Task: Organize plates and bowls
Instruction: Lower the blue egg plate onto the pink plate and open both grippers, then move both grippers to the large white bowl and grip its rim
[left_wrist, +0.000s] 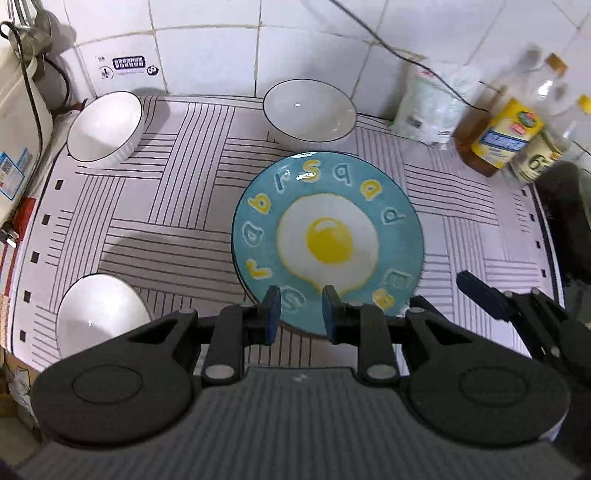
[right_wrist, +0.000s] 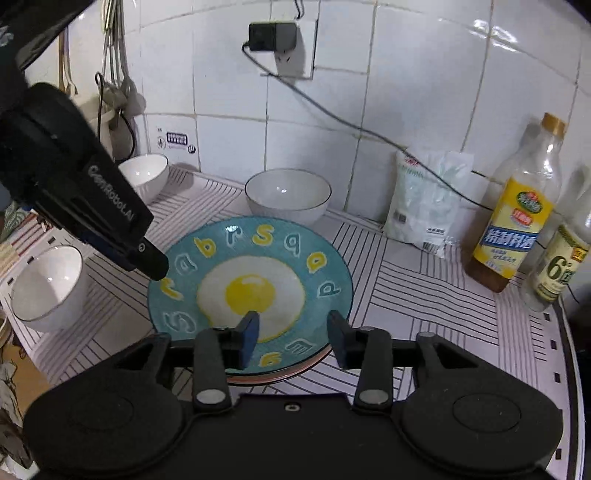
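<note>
A round teal ceramic plate (left_wrist: 328, 240) painted with a fried egg and a ring of yellow and white letters lies flat on the white mat with black line blocks (left_wrist: 177, 236), near the mat's middle. In the right wrist view a pinkish rim shows under its near edge, so it seems to sit on another plate, though I cannot tell for sure.

3 white bowls with thin dark rims stand around it. Seen from the left wrist, a ribbed bowl (left_wrist: 105, 127) sits at 10 o'clock of the plate against the tiled wall, a smooth bowl (left_wrist: 309, 110) at 12 o'clock just beside the plate's far edge, and a third bowl (left_wrist: 99, 314) at 8 o'clock near the mat's front edge.

The left gripper (left_wrist: 301, 308) hangs over the plate's near rim, its blue-padded fingers spread a little with nothing between them. The right gripper (right_wrist: 291, 332) is over the plate's near half, its fingers set wider apart and also pinching nothing.

At 2 o'clock stand a white plastic bag (right_wrist: 424, 203), a yellow-labelled clear bottle (right_wrist: 517, 221) and a smaller bottle (right_wrist: 557, 269).
</note>
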